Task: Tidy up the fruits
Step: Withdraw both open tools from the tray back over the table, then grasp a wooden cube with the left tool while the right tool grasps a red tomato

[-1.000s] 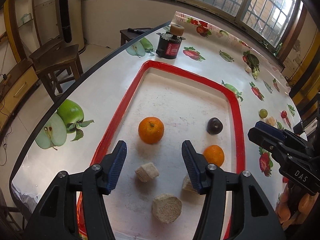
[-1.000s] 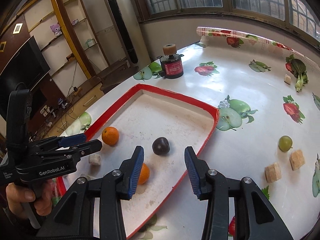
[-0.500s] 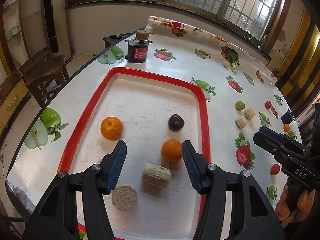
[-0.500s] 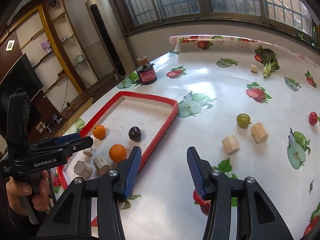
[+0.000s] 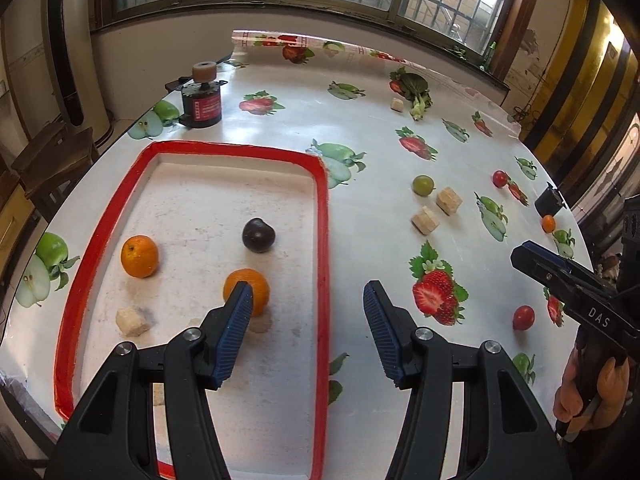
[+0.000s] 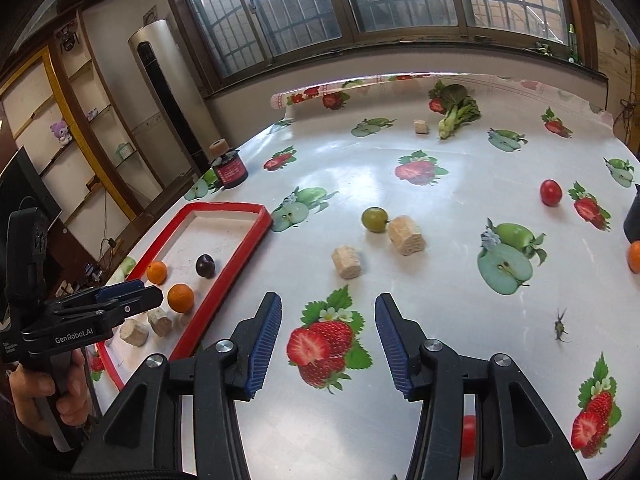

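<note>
Both grippers empty w/ jaws apart, right gripper (image 6: 327,338) over bare cloth, green fruit (image 6: 375,219) ahead beside a block (image 6: 406,235), red-rimmed tray (image 6: 224,286) to its left; risk: pads nudge the block & fruit rolls.

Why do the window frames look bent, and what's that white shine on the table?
Right wrist view: the fisheye lens bows the window, and daylight glares off the glossy tablecloth. Left wrist view: same curving, dark corners, the red tray sharp.

I am holding my black left gripper (image 5: 307,332) and black right gripper (image 6: 327,338) with blue-padded jaws apart, both empty.
</note>
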Demonstrator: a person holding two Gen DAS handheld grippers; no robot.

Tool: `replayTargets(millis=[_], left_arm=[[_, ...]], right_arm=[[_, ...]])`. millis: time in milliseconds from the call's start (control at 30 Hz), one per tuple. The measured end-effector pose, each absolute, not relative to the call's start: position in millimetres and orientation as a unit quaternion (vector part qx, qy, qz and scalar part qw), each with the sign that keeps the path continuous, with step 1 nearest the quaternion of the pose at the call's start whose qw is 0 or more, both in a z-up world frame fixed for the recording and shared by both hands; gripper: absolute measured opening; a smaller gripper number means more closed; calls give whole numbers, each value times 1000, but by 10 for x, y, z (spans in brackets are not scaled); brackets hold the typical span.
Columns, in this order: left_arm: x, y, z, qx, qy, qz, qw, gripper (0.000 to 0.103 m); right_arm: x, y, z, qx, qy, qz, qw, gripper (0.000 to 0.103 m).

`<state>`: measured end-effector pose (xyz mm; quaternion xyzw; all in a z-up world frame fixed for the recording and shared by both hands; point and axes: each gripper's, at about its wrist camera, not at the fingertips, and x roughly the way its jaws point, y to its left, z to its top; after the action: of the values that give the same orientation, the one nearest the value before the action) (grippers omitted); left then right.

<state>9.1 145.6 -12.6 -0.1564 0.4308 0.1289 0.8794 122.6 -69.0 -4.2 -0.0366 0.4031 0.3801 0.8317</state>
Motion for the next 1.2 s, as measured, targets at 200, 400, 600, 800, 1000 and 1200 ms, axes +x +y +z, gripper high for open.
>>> replayTargets(millis=[200, 400, 600, 800, 1000, 1200], left_arm=[[212, 1220, -126, -145, 436, 109, 881, 56], [338, 1020, -143, -134, 444, 90, 881, 56], [462, 905, -167, -129, 448, 75, 882, 56], [632, 800, -232, -127, 456, 49, 880, 56], [891, 728, -316, -126, 463, 28, 877, 56], [1234, 703, -442, -123, 472, 22, 873, 56]], right_arm=[[1312, -1037, -83, -23, 408, 352, 842, 51], [1436, -1378, -133, -14, 412, 323, 852, 51], [1659, -1641, -170, -13, 416, 291, 861, 51], [1879, -1752, -188, -11, 418, 278, 865, 51], [2156, -1749, -234, -22, 410, 270, 871, 51], [2634, -1713, -350, -11, 422, 251, 871, 51]])
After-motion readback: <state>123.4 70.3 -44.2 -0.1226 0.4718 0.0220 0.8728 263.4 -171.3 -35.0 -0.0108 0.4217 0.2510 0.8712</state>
